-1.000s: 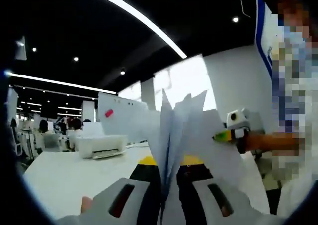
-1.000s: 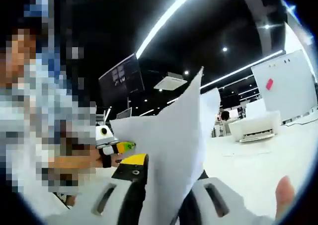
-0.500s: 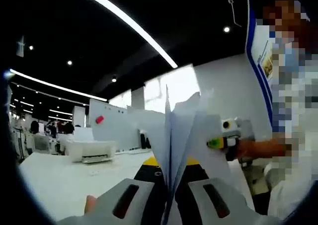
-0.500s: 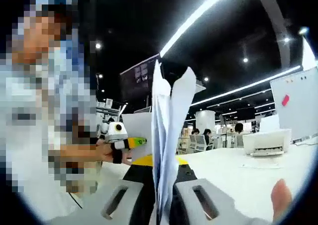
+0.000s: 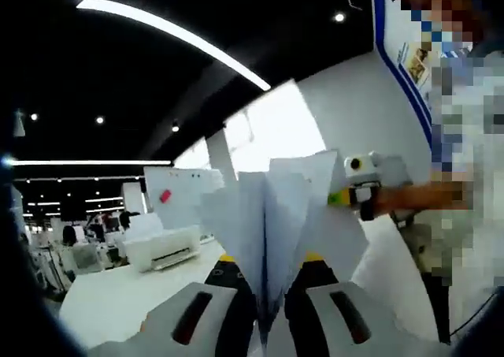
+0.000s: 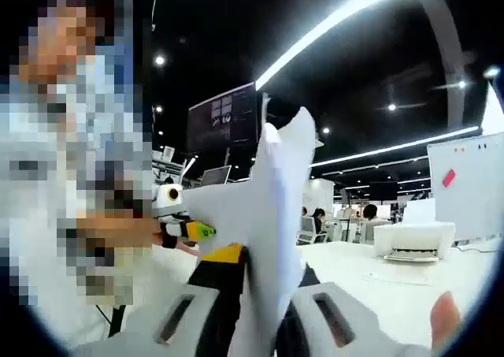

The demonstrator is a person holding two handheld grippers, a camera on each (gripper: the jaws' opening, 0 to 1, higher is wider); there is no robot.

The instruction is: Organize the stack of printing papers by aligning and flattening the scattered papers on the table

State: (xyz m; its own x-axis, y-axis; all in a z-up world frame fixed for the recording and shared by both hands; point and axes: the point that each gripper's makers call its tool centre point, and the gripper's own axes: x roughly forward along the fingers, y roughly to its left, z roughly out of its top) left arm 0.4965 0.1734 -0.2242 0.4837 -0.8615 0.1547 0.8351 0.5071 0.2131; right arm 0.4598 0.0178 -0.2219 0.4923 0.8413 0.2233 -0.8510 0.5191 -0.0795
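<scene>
Clamping the stack of papers (image 5: 272,231) between its jaws, the left gripper (image 5: 268,310) holds the sheets upright above the white surface (image 5: 118,294), edges fanned apart. The right gripper (image 6: 256,310) is likewise closed on the same papers (image 6: 272,207). A white printer (image 6: 413,243) sits far right on the surface.

The fanned stack of papers (image 5: 272,239) rises straight ahead of the left gripper (image 5: 268,325), blocking the way forward; the right gripper (image 5: 366,191) sits just beyond its far edge (held by a hand). To the left the white table (image 5: 118,302) lies open up to the printer (image 5: 161,248); in the right gripper view, bare table (image 6: 378,290) stretches toward the printer (image 6: 413,240).
</scene>
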